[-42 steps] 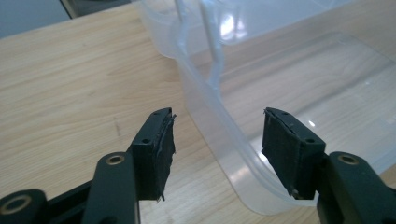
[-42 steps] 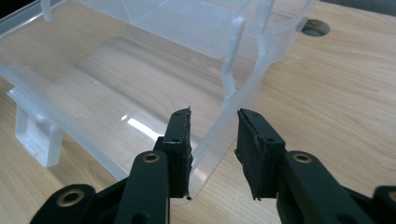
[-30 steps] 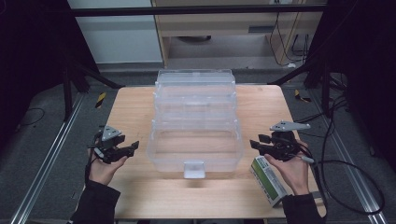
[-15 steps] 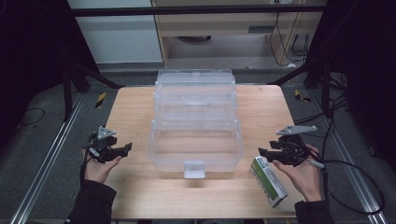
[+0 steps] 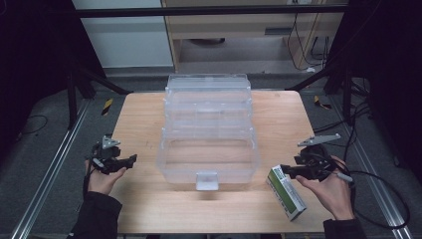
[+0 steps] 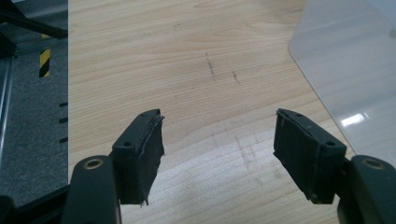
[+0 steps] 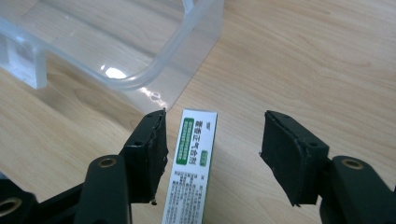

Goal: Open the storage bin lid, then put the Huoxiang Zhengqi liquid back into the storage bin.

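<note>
A clear plastic tiered box (image 5: 209, 134) stands open in the middle of the wooden table (image 5: 144, 119). My left gripper (image 5: 130, 160) hovers left of it, open over bare wood; its jaws have just been opening with nothing between them (image 6: 217, 135). The box's corner (image 6: 350, 70) is off to its right. A green-and-white carton (image 5: 288, 194) lies flat at the front right. My right gripper (image 5: 284, 171) is low over its far end, open. Its jaws have just been opening, and the carton (image 7: 194, 158) lies between them, close to the left pad, not pressed. The box's front tray (image 7: 140, 46) is just beyond.
Grey floor with metal rails (image 5: 54, 164) flanks the table on both sides. A cable (image 5: 378, 174) trails from the right gripper over the table's right edge. Cabinets stand behind the table.
Both hands have drawn outward from the clear box, the left one sinking a little. The right gripper has shifted right, over the carton's end. Both pairs of jaws stand wider.
</note>
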